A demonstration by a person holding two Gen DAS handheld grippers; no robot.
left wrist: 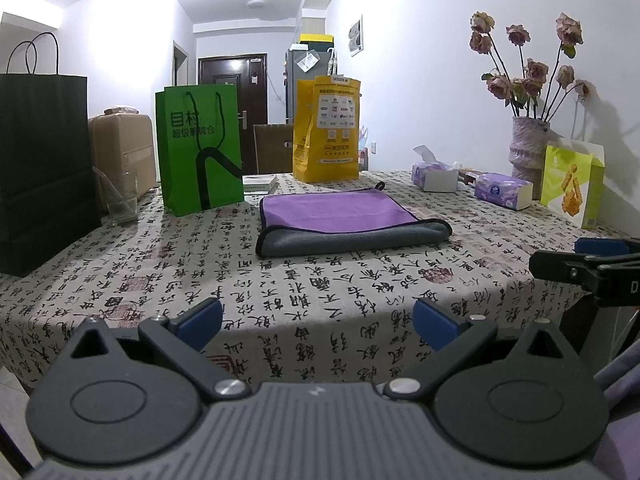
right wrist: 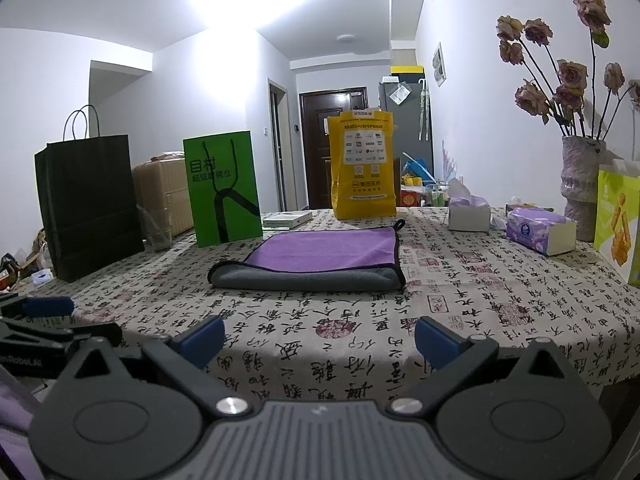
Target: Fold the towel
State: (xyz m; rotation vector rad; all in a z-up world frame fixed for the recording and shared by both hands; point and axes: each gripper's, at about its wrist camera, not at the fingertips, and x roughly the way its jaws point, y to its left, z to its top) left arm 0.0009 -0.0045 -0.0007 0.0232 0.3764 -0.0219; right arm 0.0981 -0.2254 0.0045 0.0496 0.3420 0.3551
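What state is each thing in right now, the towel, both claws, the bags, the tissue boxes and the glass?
Towel: folded, lying flat on the tablecloth, purple side up, grey fold toward the cameras.
Left claw: open, holding nothing.
Right claw: open, holding nothing.
Green bag: upright.
Yellow bag: upright.
Black bag: upright.
Tissue box: open, tissue sticking out.
Tissue pack: lying flat.
Glass: upright.

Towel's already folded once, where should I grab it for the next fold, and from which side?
Likely the towel at its right end, near the corner with the hanging loop. Bring the open right gripper in low from the right: the layered edges lie flat there, while the near edge is the rounded fold.
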